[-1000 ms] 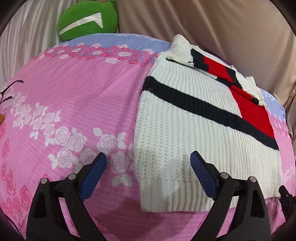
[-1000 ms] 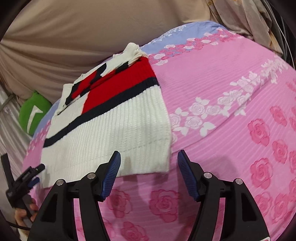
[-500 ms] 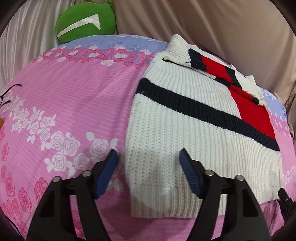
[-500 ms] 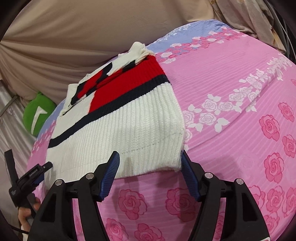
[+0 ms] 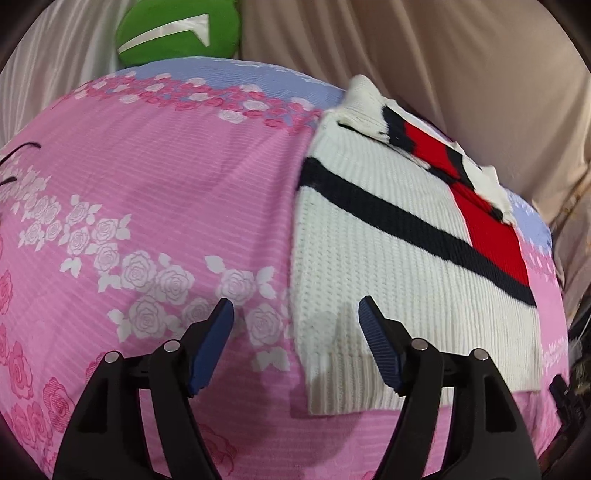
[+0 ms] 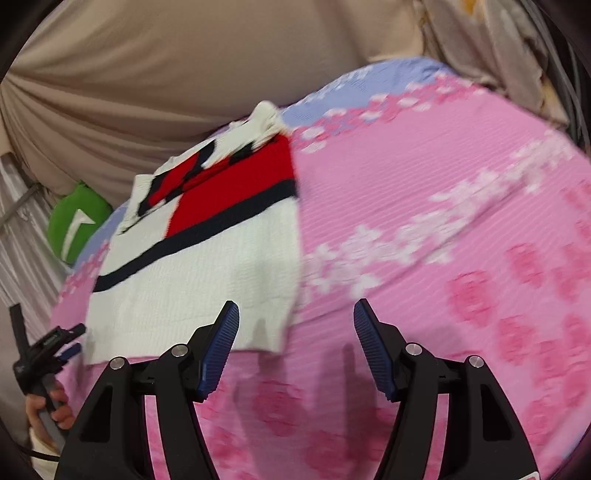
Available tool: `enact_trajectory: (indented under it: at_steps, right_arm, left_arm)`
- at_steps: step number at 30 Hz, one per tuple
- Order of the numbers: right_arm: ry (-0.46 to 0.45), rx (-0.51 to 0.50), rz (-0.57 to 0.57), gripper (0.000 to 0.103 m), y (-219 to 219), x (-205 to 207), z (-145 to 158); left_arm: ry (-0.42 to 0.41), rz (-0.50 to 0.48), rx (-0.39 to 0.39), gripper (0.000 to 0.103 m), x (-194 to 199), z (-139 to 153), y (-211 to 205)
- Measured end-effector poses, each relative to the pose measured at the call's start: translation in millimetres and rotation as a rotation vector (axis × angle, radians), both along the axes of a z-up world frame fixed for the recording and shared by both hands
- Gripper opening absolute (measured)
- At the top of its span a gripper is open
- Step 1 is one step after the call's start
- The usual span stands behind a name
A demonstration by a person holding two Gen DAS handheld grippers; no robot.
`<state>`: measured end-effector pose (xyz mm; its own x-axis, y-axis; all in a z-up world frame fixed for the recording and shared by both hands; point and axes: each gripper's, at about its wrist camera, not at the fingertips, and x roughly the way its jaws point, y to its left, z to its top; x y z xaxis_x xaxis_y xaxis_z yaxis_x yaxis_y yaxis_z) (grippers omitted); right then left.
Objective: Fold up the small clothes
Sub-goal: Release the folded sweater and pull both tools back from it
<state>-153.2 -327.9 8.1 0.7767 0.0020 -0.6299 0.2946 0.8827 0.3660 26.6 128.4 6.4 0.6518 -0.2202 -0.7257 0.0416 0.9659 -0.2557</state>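
— Where's the sweater (image 5: 388,258)?

— Flat on the pink rose bedspread (image 5: 155,192), sleeves tucked in, hem nearest us. The left gripper (image 5: 295,314) straddles its left hem corner; its fingers have just been opening a little and grip nothing. The right gripper (image 6: 295,314) hangs parted and empty beside the other hem corner.

— How would it handle?

— Chunky knit, I'd guess: soft, floppy, grippy. Pinch both hem corners.

— Any label?

— None readable. Only a white mark on the green cushion (image 5: 177,33).
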Motion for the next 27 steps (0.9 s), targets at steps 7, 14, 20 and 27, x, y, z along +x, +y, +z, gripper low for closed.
enact_trajectory:
  at_steps: [7,14,20,27]
  right_arm:
    - [-0.004,0.045,-0.027,0.065,-10.8,-13.5,-1.0]
    - [-0.053,-0.095,-0.029,0.073,-13.3,11.5,12.8]
    - [0.096,-0.22,-0.107,0.074,-27.9,88.8,-2.5]
    - [0.222,-0.229,-0.108,0.098,-33.6,105.6,-20.4]
  left_arm:
    - [0.011,-0.078,-0.037,0.073,-4.1,0.2,-19.8]
    - [-0.015,-0.071,-0.016,0.074,-7.7,-2.5,-25.8]
    - [-0.037,-0.048,0.097,0.086,-3.8,-5.6,-46.7]
    - [-0.038,-0.014,0.165,0.089,-3.5,-8.3,-52.9]
